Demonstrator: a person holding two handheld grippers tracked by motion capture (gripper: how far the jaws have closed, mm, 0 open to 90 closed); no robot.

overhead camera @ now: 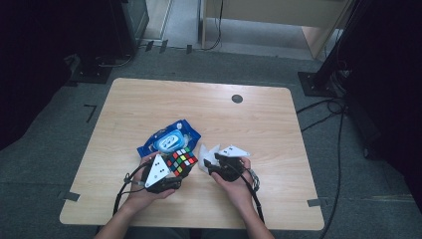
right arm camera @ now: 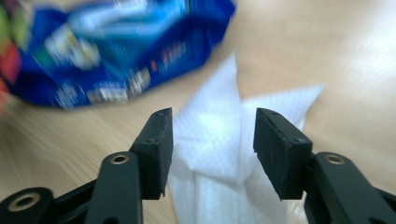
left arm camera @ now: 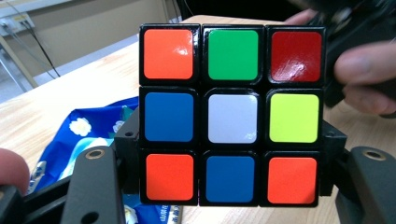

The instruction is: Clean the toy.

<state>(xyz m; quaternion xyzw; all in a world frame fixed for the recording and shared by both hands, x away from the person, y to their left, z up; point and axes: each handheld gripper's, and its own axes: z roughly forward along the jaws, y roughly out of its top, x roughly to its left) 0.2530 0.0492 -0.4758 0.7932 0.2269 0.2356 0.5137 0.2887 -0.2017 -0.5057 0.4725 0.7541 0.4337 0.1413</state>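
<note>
A scrambled colour cube (overhead camera: 181,162) is held just above the table near its front edge, with my left gripper (overhead camera: 174,173) shut on it. In the left gripper view the cube (left arm camera: 232,116) shows a white centre square, and my left gripper (left arm camera: 231,156) clamps its two sides. A crumpled white wipe (overhead camera: 205,153) lies on the wood to the right of the cube. My right gripper (overhead camera: 213,167) hangs low over it. In the right gripper view the right gripper (right arm camera: 212,149) stands open, with the wipe (right arm camera: 210,126) beneath the gap and clear of both pads.
A blue pack of wet wipes (overhead camera: 169,137) lies just behind the cube, and shows blurred as the blue pack (right arm camera: 116,46) left of the wipe. The wooden table (overhead camera: 259,124) has a small dark round hole (overhead camera: 237,98) near its far edge. The person's right hand (left arm camera: 364,70) is close beside the cube.
</note>
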